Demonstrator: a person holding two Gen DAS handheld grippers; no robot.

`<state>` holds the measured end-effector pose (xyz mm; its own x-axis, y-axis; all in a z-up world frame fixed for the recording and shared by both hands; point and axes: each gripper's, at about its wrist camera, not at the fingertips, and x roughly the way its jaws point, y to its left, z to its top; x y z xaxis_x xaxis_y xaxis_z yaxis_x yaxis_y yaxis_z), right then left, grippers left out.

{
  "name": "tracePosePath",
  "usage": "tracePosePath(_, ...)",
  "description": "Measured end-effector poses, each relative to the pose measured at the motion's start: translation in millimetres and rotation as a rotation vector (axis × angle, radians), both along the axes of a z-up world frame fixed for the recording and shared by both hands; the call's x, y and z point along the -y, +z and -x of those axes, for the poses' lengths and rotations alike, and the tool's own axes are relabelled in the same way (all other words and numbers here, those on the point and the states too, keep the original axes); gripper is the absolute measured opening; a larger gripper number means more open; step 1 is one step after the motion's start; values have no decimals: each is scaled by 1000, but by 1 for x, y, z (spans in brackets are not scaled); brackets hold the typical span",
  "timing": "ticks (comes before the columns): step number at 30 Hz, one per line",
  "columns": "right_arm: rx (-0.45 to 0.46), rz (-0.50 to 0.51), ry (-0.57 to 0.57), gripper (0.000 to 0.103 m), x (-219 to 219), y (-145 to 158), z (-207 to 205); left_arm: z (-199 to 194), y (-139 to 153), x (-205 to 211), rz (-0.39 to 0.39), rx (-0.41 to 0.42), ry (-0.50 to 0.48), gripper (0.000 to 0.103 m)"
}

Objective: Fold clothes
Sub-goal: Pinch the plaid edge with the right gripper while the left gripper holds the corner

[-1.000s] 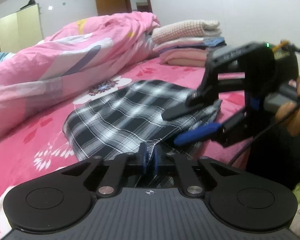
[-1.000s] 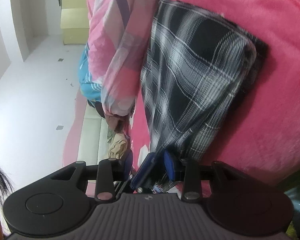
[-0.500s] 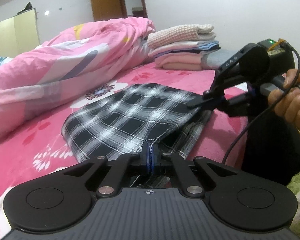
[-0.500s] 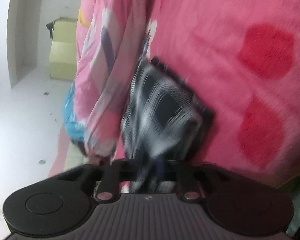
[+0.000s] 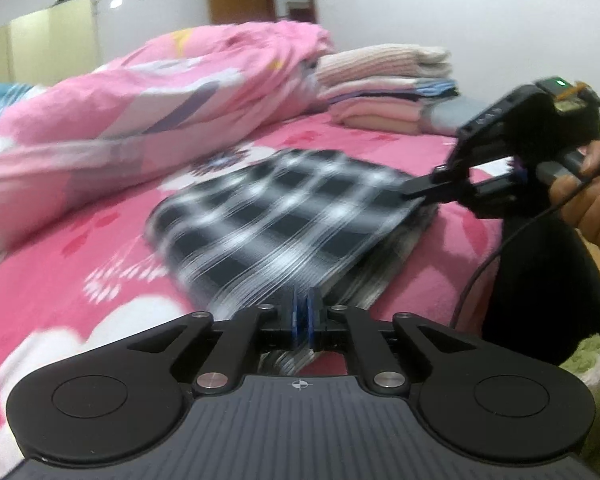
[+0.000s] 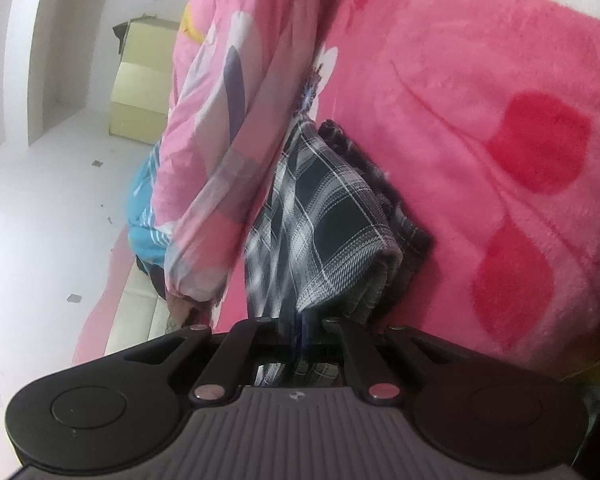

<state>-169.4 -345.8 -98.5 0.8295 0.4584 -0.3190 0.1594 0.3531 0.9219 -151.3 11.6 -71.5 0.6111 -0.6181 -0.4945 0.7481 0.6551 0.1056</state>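
Plaid garment [image 5: 300, 216]: centre frame on pink bedspread [image 5: 80, 280], folded in layers. Soft, light, limp woven cloth; likely to sag and slide, best taken at edges. Left gripper [image 5: 302, 314] and right gripper [image 6: 300, 320] both clenched on near edge.

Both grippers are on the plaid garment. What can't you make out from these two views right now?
- Left wrist view: plaid garment is motion-blurred; its fold edges are unreadable.
- Left gripper: its own fingers hide the pinched cloth.
- Right gripper: the layers it grips are hidden.
- Folded stack: items too far to identify.
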Motion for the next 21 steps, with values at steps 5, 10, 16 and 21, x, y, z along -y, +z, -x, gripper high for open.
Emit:
tracePosePath(5,2,-79,24,5,-2,-10,-4,-3,-5,-17,14,-34,70,8)
tracePosePath(10,-15,-82,66,6,-12,-10,-12,-4,-10,-22,5,-39,82,7)
tracePosePath(16,-19,-75,82,6,-17,-8,-12,-5,-23,-20,-29,-83,52,19)
tracePosePath(21,-33,-77,87,6,-19,-10,-12,-7,-28,-18,-20,-74,83,19)
